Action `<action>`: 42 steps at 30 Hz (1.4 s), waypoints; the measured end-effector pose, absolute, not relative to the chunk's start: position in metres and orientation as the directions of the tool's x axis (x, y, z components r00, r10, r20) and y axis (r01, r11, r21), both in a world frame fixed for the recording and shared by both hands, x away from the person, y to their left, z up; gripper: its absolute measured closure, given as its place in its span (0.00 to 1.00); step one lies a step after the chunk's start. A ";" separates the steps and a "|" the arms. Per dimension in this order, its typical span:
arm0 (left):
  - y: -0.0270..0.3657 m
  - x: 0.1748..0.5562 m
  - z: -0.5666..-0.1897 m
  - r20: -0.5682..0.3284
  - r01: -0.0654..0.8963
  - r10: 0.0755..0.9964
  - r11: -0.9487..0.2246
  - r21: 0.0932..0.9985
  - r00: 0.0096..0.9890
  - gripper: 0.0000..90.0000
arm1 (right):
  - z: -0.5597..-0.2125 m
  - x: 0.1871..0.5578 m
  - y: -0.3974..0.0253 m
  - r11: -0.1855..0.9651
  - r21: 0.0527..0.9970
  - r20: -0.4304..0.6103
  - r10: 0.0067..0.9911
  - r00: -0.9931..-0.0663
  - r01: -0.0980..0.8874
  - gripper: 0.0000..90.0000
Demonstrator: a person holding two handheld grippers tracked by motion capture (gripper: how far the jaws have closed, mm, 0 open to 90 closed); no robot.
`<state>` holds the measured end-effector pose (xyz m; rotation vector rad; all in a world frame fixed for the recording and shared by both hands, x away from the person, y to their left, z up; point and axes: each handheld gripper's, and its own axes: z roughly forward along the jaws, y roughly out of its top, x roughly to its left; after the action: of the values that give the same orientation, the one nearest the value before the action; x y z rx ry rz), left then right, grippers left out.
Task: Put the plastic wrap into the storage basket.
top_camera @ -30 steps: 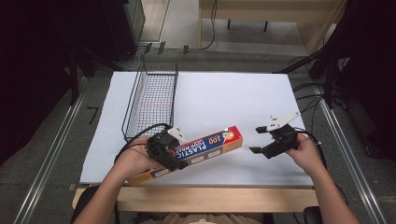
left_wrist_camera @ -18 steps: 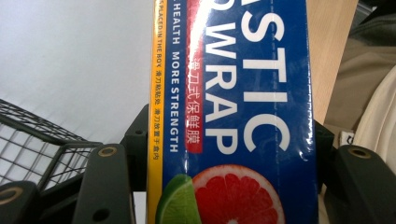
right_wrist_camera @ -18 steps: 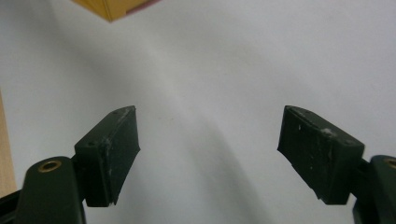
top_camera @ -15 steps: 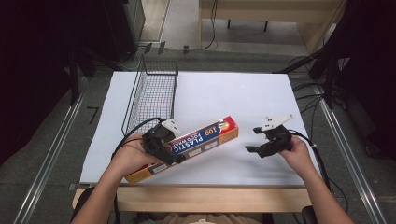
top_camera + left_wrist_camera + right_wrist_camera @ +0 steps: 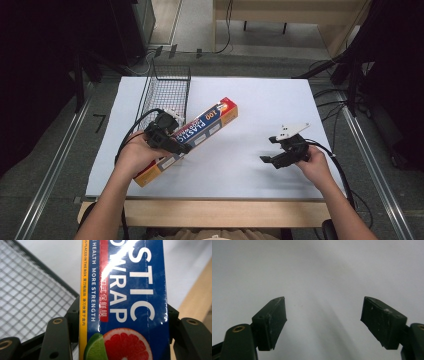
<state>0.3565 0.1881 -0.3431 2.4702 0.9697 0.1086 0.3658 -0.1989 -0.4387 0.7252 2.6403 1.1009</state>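
A long blue, orange and red box of plastic wrap is held off the table, tilted, its far end pointing up and right. My left gripper is shut on the box near its middle, right beside the near end of the wire basket. In the left gripper view the box sits clamped between both jaws, with the basket mesh to its left. My right gripper hovers open over the white table top at the right, nothing between its fingertips.
The black wire basket stands on the white table sheet at the left rear. The table's wooden front edge runs along the bottom. Cables trail from both grippers. Dark equipment stands beyond the table on both sides.
My left gripper has carried the box left and away from the person, toward the basket, and raised its far end. The right gripper has drifted slightly nearer the front edge, still open.
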 end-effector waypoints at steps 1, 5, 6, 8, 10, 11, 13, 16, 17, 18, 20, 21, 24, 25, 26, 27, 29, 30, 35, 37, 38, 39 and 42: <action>0.189 0.360 -0.342 -0.105 0.630 0.666 -0.625 0.460 0.738 0.45 | -0.438 0.366 -0.199 0.602 0.710 0.012 0.508 -0.861 0.365 0.23; 0.192 0.372 -0.334 -0.099 0.651 0.698 -0.594 0.473 0.709 0.45 | -0.436 0.366 -0.198 0.601 0.717 0.002 0.505 -0.863 0.354 0.23; 0.192 0.375 -0.332 -0.102 0.656 0.703 -0.587 0.475 0.704 0.45 | -0.436 0.365 -0.198 0.604 0.714 0.000 0.507 -0.862 0.355 0.23; 0.194 0.382 -0.329 -0.103 0.667 0.719 -0.570 0.479 0.687 0.45 | -0.437 0.365 -0.197 0.615 0.706 -0.012 0.506 -0.863 0.351 0.23; 0.196 0.388 -0.326 -0.098 0.680 0.737 -0.553 0.481 0.669 0.45 | -0.438 0.365 -0.197 0.620 0.702 -0.015 0.506 -0.863 0.351 0.23; 0.197 0.391 -0.325 -0.096 0.686 0.746 -0.544 0.484 0.659 0.45 | -0.438 0.365 -0.197 0.620 0.701 -0.012 0.504 -0.864 0.352 0.23; 0.199 0.398 -0.323 -0.097 0.697 0.759 -0.529 0.484 0.644 0.45 | -0.437 0.365 -0.196 0.619 0.707 -0.015 0.497 -0.868 0.342 0.23; 0.198 0.405 -0.321 -0.067 0.700 0.773 -0.529 0.480 0.631 0.45 | -0.437 0.364 -0.196 0.621 0.706 -0.022 0.499 -0.866 0.340 0.23; 0.199 0.407 -0.320 -0.066 0.702 0.776 -0.528 0.479 0.628 0.45 | -0.437 0.364 -0.196 0.621 0.705 -0.020 0.500 -0.866 0.343 0.23; 0.200 0.410 -0.319 -0.058 0.702 0.780 -0.525 0.481 0.623 0.45 | -0.437 0.365 -0.196 0.622 0.705 -0.022 0.498 -0.867 0.340 0.23; 0.202 0.414 -0.319 -0.062 0.712 0.792 -0.509 0.484 0.608 0.45 | -0.438 0.365 -0.196 0.622 0.703 -0.018 0.500 -0.866 0.345 0.23; 0.203 0.417 -0.318 -0.064 0.719 0.800 -0.497 0.486 0.597 0.45 | -0.438 0.365 -0.196 0.623 0.703 -0.020 0.499 -0.867 0.342 0.23; 0.207 0.425 -0.317 -0.071 0.735 0.818 -0.471 0.489 0.571 0.45 | -0.438 0.364 -0.195 0.625 0.705 -0.034 0.501 -0.865 0.335 0.23; 0.208 0.428 -0.316 -0.067 0.740 0.826 -0.461 0.490 0.560 0.45 | -0.437 0.363 -0.195 0.627 0.709 -0.050 0.503 -0.863 0.324 0.23; 0.209 0.430 -0.316 -0.068 0.745 0.832 -0.453 0.490 0.551 0.45 | -0.436 0.364 -0.196 0.626 0.715 -0.065 0.502 -0.863 0.310 0.23; 0.210 0.433 -0.316 -0.076 0.755 0.840 -0.439 0.487 0.537 0.45 | -0.435 0.364 -0.197 0.619 0.721 -0.059 0.503 -0.862 0.312 0.23; 0.213 0.439 -0.316 -0.078 0.769 0.855 -0.417 0.485 0.513 0.45 | -0.435 0.364 -0.198 0.610 0.726 -0.051 0.507 -0.861 0.316 0.23; 0.214 0.441 -0.315 -0.077 0.778 0.866 -0.401 0.484 0.495 0.45 | -0.435 0.364 -0.198 0.615 0.723 -0.055 0.505 -0.861 0.315 0.23; 0.220 0.455 -0.316 -0.100 0.808 0.901 -0.323 0.492 0.421 0.44 | -0.437 0.364 -0.196 0.625 0.714 -0.056 0.501 -0.863 0.316 0.23; 0.222 0.460 -0.318 -0.104 0.819 0.916 -0.289 0.495 0.386 0.44 | -0.437 0.364 -0.196 0.624 0.713 -0.049 0.499 -0.865 0.320 0.23; 0.223 0.463 -0.319 -0.109 0.827 0.922 -0.274 0.492 0.371 0.44 | -0.437 0.365 -0.196 0.621 0.715 -0.046 0.501 -0.864 0.322 0.23; 0.224 0.465 -0.321 -0.108 0.831 0.928 -0.261 0.492 0.356 0.44 | -0.437 0.365 -0.196 0.617 0.718 -0.040 0.499 -0.866 0.322 0.23; 0.226 0.472 -0.325 -0.092 0.840 0.944 -0.236 0.488 0.318 0.44 | -0.436 0.365 -0.196 0.604 0.726 -0.033 0.506 -0.862 0.327 0.23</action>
<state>0.4716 0.2257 -0.3246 2.1393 1.5754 0.3065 0.3651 -0.1964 -0.4363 0.6866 2.5966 1.1046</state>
